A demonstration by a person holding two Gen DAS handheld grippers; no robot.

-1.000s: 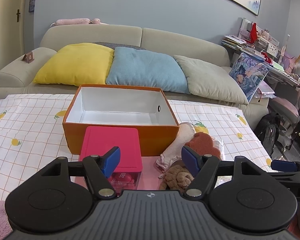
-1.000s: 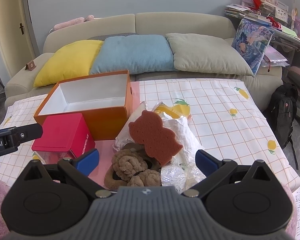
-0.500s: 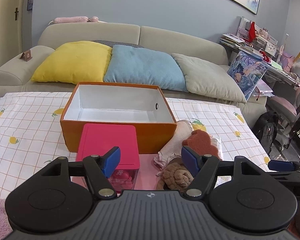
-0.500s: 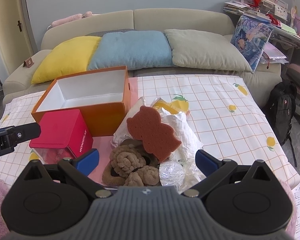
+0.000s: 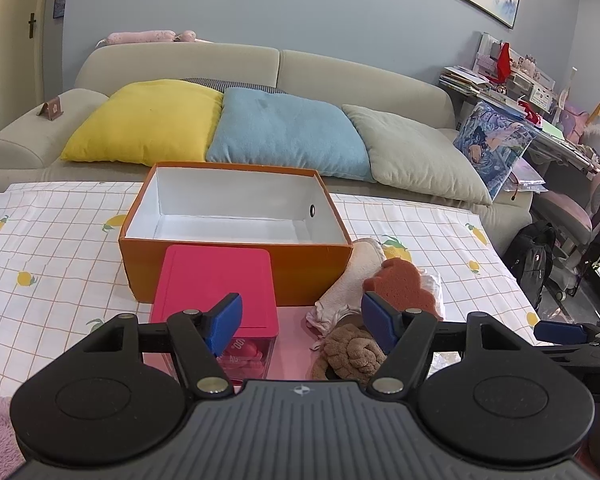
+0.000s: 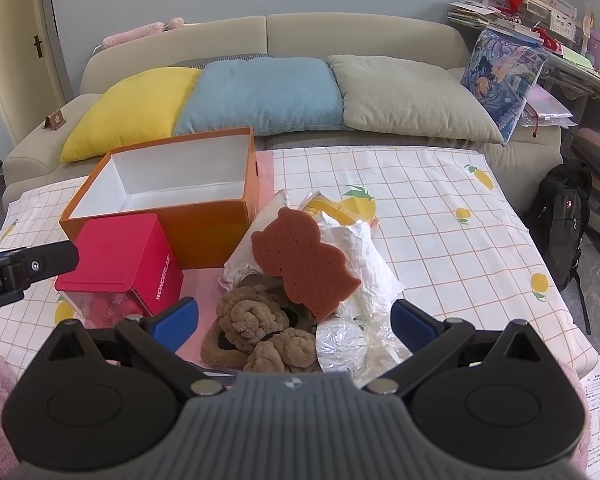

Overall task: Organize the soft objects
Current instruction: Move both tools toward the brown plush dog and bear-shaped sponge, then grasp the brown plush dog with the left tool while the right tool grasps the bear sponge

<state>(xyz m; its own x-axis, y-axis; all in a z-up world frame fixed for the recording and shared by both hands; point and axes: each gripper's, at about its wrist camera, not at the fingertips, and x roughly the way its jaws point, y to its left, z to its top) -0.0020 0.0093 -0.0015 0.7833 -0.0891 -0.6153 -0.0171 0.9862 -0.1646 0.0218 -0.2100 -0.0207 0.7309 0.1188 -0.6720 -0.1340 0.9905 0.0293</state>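
Note:
An open orange box (image 5: 236,264) with a white inside stands on the table; it also shows in the right wrist view (image 6: 204,228). To its right lies a pile: a brown bear-shaped sponge (image 6: 304,260), a brown fuzzy toy (image 6: 256,328), white cloth (image 6: 364,252) and crinkled plastic (image 6: 340,340). In the left wrist view the sponge (image 5: 404,284) and the fuzzy toy (image 5: 352,352) lie at right. My left gripper (image 5: 300,324) is open and empty, in front of the box. My right gripper (image 6: 292,320) is open and empty, just before the pile.
A pink-lidded box (image 5: 216,284) stands in front of the orange box, also in the right wrist view (image 6: 120,264). A sofa with yellow (image 5: 148,120), blue and grey pillows lies behind the table. A black backpack (image 6: 560,216) is on the floor at right.
Both grippers have drawn back and risen slightly, so the box and pile sit a little farther off. Both stay open. Nothing on the table moved.

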